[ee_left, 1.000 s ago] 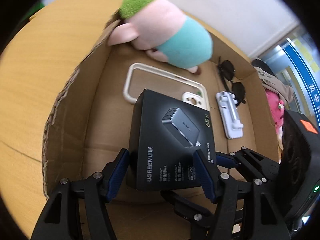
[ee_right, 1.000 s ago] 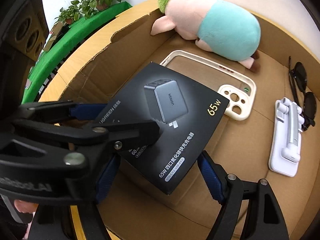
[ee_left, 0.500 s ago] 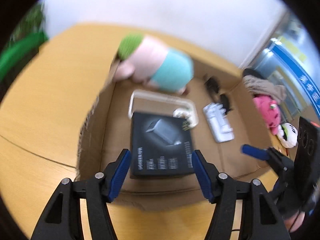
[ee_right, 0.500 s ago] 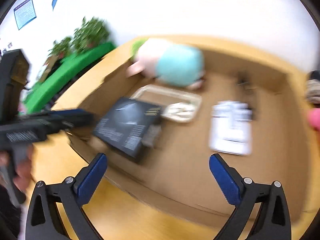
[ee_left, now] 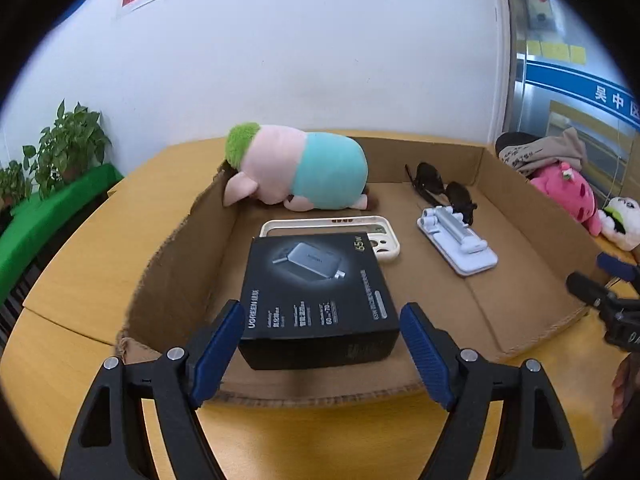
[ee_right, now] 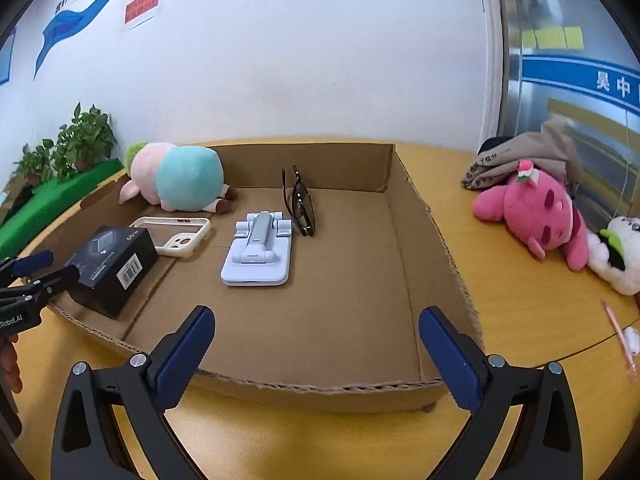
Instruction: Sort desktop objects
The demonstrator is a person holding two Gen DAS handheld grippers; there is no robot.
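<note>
A black charger box (ee_left: 316, 296) lies flat in the shallow cardboard tray (ee_left: 188, 240), near its front left corner; it also shows in the right wrist view (ee_right: 114, 268). My left gripper (ee_left: 322, 346) is open and empty, just outside the tray's front wall, with the box beyond its fingertips. My right gripper (ee_right: 316, 350) is open and empty at the front wall (ee_right: 320, 394), right of the box. In the tray also lie a cream phone case (ee_left: 380, 236), a white folding stand (ee_right: 258, 254), dark sunglasses (ee_right: 300, 204) and a pink and teal plush pig (ee_left: 304, 172).
On the wooden table (ee_right: 532, 312) right of the tray lie a pink plush (ee_right: 532, 208), a white plush (ee_right: 616, 256), a grey cloth (ee_right: 516, 160) and a pink pen (ee_right: 620, 336). Potted plants (ee_left: 68, 144) stand on a green ledge at the far left. A white wall is behind.
Both grippers have let go of the charger box, which now rests in the tray. Both have pulled back and outside the tray's front wall, and the right gripper has moved off to the right.
</note>
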